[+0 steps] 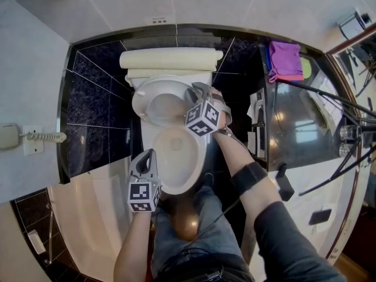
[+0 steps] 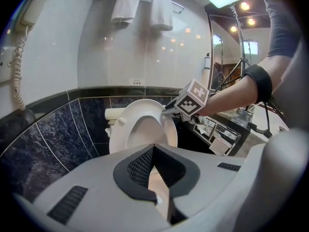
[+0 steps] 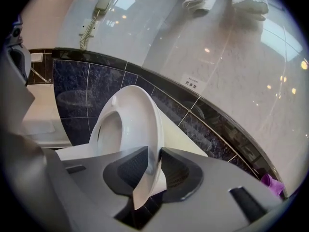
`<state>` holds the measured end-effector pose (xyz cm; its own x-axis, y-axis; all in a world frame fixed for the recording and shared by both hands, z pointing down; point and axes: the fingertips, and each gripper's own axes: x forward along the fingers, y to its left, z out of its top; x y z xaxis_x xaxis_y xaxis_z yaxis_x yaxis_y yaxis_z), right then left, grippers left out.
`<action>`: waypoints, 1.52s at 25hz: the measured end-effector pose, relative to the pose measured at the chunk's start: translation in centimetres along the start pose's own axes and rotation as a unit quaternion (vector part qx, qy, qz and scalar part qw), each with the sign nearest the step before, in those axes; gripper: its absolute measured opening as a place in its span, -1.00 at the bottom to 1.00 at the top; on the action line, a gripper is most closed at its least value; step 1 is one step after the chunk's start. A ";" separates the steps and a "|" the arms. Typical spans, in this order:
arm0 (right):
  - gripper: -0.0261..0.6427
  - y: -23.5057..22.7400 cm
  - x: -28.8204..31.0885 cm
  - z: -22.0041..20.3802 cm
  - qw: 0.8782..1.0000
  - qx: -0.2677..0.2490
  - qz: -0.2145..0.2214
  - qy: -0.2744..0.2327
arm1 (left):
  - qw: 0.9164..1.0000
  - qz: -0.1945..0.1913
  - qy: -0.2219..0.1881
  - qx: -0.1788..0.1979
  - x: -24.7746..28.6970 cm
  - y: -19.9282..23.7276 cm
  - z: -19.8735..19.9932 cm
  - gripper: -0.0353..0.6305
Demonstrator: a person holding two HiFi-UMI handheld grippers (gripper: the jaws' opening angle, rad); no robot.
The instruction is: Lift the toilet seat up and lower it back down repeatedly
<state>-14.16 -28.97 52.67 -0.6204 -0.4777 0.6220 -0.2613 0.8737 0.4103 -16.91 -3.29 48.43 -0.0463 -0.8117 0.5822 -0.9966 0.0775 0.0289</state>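
The white toilet seat (image 1: 154,106) stands raised and tilted toward the folded-back lid (image 1: 170,59), above the open bowl (image 1: 168,187). My right gripper (image 1: 197,90) is at the seat's right edge, shut on its rim. In the right gripper view the seat (image 3: 137,124) runs edge-on between the jaws of the right gripper (image 3: 152,166), and both pads press on it. My left gripper (image 1: 149,155) hangs by the bowl's front left rim with its tips together and nothing held. The left gripper view shows the left gripper (image 2: 153,151), the seat (image 2: 170,129) and the right gripper (image 2: 167,111) beyond it.
A bathtub (image 1: 82,216) lies to the left, and a wall phone (image 1: 9,136) with a coiled cord hangs above it. The dark vanity counter (image 1: 294,116) stands to the right with a purple cloth (image 1: 285,60). Towels (image 2: 126,6) hang on the wall. The person's legs are at the bowl's front.
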 end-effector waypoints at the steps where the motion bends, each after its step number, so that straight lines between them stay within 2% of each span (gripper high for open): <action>1: -0.62 0.0 0.0 0.0 1.000 0.001 0.001 0.000 | 1.000 -0.001 0.001 0.000 0.0 -0.1 -0.1 -0.89; 10: -0.64 0.8 -1.0 0.0 1.000 0.003 0.003 0.003 | 1.000 -0.015 0.018 -0.006 -0.2 -1.2 -1.8 -0.89; 17: -0.65 3.1 -4.2 -0.2 0.999 -0.033 -0.003 -0.002 | 0.999 -0.014 0.037 -0.022 -0.7 -1.4 -4.9 -0.89; 22: -0.65 5.8 -7.2 -0.6 0.998 -0.059 -0.015 -0.005 | 0.998 -0.023 0.054 -0.039 -1.2 -1.9 -6.6 -0.89; 28: -0.65 9.1 -10.3 -1.7 0.995 -0.093 -0.034 -0.008 | 0.998 -0.023 0.057 -0.033 -1.2 -1.3 -8.7 -0.89; 38: -0.66 16.5 -15.2 -4.7 0.989 -0.142 -0.034 0.014 | 0.998 -0.036 0.048 -0.018 -1.6 -1.3 -10.0 -0.89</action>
<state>-5.62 -7.74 53.13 -0.5866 -0.5403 0.6033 -0.0810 0.7803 0.6201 -14.90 3.68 55.55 0.0335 -0.7573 0.6522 -0.9939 0.0435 0.1016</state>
